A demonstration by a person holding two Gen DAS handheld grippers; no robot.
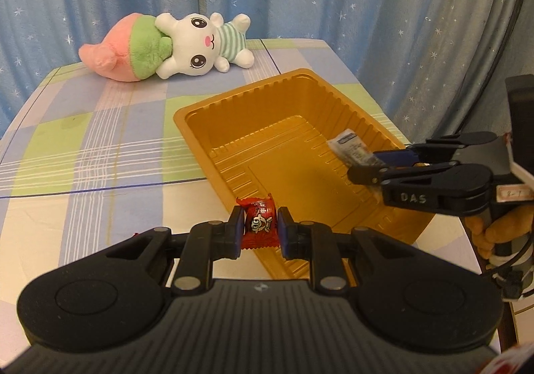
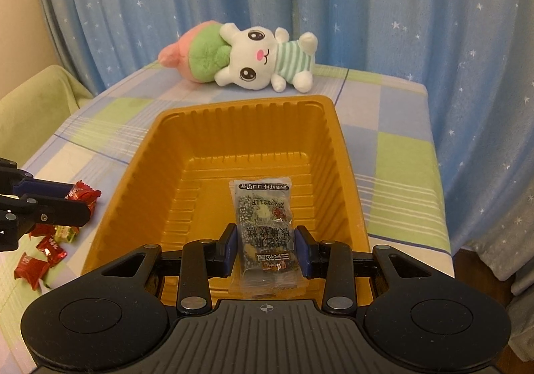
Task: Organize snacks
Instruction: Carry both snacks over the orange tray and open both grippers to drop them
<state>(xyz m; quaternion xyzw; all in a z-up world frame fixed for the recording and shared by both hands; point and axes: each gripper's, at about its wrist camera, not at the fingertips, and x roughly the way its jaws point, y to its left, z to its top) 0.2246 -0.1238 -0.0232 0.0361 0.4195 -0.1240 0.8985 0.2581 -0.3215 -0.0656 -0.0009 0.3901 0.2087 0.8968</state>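
Observation:
A golden plastic tray (image 1: 213,107) (image 2: 337,140) stands on the checked tablecloth, and nothing lies on its floor. My left gripper (image 1: 260,230) is shut on a red wrapped candy (image 1: 260,222), held just over the tray's near left rim. In the right wrist view that gripper (image 2: 78,203) comes in from the left edge with the red candy (image 2: 83,195) in its tips. My right gripper (image 2: 267,248) is shut on a clear snack packet with dark contents (image 2: 263,220), held above the tray's inside. The left wrist view shows it (image 1: 358,163) at the right with the packet (image 1: 348,148) sticking out.
A white plush rabbit with a pink and green peach (image 1: 167,46) (image 2: 247,56) lies at the table's far end. Several red candies (image 2: 40,257) and a yellow-green one (image 2: 66,233) lie left of the tray. Blue starred curtains hang behind. A green cushion (image 2: 36,107) sits far left.

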